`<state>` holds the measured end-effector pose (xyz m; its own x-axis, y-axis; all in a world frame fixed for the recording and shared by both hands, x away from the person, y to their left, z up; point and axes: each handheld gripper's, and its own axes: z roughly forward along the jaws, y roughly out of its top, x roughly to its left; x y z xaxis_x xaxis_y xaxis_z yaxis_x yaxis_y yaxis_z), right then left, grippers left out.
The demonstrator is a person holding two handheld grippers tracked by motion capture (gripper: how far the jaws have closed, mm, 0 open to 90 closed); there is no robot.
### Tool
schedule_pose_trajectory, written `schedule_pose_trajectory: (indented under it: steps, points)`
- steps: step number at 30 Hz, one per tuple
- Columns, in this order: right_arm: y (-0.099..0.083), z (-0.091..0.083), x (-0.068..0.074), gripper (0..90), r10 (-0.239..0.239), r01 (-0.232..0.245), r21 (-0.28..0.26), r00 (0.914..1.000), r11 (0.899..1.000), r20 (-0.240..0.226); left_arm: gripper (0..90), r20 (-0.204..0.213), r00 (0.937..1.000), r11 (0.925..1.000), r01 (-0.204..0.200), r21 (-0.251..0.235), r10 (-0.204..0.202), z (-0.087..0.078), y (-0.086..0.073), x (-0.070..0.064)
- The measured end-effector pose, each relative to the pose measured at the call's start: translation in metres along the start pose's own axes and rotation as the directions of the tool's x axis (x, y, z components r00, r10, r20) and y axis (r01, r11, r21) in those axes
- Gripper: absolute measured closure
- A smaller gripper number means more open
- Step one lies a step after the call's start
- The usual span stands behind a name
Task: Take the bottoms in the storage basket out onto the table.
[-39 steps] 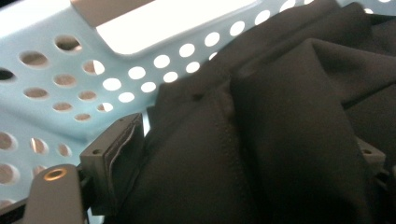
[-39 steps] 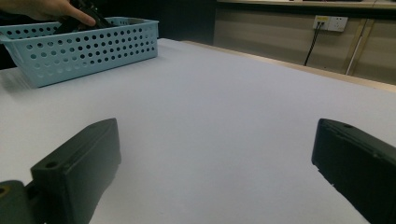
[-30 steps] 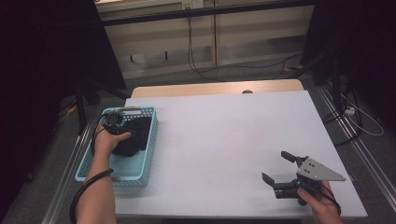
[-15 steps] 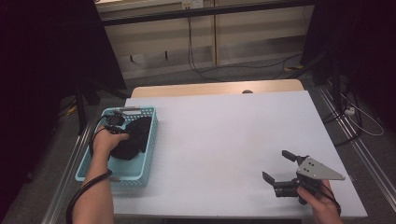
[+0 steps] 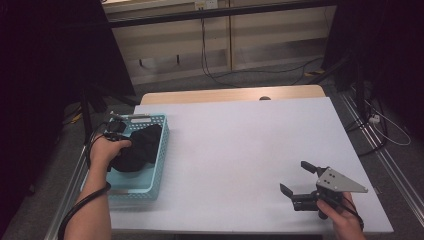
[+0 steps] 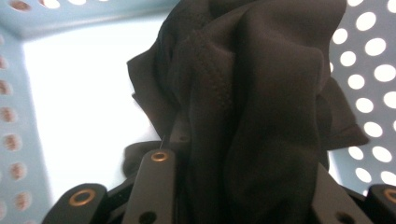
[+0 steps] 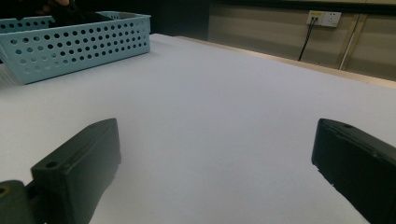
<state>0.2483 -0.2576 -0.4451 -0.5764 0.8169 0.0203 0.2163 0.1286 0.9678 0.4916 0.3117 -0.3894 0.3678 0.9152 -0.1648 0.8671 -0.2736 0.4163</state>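
Compared with the high view a second earlier, the left hand (image 5: 107, 150) had shifted toward the basket's far end and the black garment (image 5: 137, 148) had been drawn with it: its far edge now reached nearer the far wall of the basket (image 5: 162, 145) and sat higher against the right-hand wall. The right gripper (image 5: 300, 187) showed no change of place over the same interval. My judgement is that the lift of the garment out of the basket had begun but was not complete, since most of the cloth remained inside the basket walls.

In the left gripper view the left gripper (image 6: 236, 186) had its jaws closed upon a thick fold of the black garment (image 6: 252, 102), the cloth bunched between them and rising away from the basket floor (image 6: 79, 93). The grasp appeared deep rather than at an edge.

The garment was a dark, matt, soft fabric with a stitched seam visible along one fold. It was crumpled, not folded, and hung in loose pleats; I would expect it to drape and trail when raised.

The right gripper stood well apart from the basket, beyond its right-hand wall and toward the near edge of the table (image 5: 240, 150). In the right gripper view its jaws were spread wide with nothing between them, above bare table, with the basket (image 7: 79, 39) seen far off.
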Motion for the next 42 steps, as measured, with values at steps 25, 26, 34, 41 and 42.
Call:
schedule_pose_trajectory:
  steps: [25, 26, 34, 41, 42]
  points:
    - [0.001, 0.0, 0.002, 0.4, -0.005, 0.005, -0.002, 0.9999, 1.0, -0.009, 70.1, 0.039, 0.9828, 0.9405, -0.161, -0.299, 0.181, -0.095, 0.054, -0.072]
    - [0.001, 0.0, 0.002, 0.3, -0.005, 0.005, -0.001, 0.9999, 1.0, -0.009, 70.1, 0.05, 0.9787, 0.9355, -0.175, -0.307, 0.199, -0.094, 0.055, -0.079]
    - [0.001, 0.0, 0.002, 0.4, -0.006, 0.006, -0.002, 1.0, 1.0, -0.008, 70.0, 0.109, 0.9357, 0.9014, -0.285, -0.326, 0.335, -0.077, 0.058, -0.135]
    - [0.001, -0.001, 0.002, 0.4, -0.01, 0.01, -0.005, 0.9999, 1.0, -0.011, 69.9, 0.157, 0.9017, 0.8836, -0.339, -0.323, 0.403, -0.047, 0.05, -0.172]
    - [0.001, -0.001, 0.002, 0.3, -0.011, 0.011, -0.006, 0.9999, 1.0, -0.012, 69.9, 0.163, 0.8991, 0.8812, -0.339, -0.33, 0.406, -0.043, 0.048, -0.177]
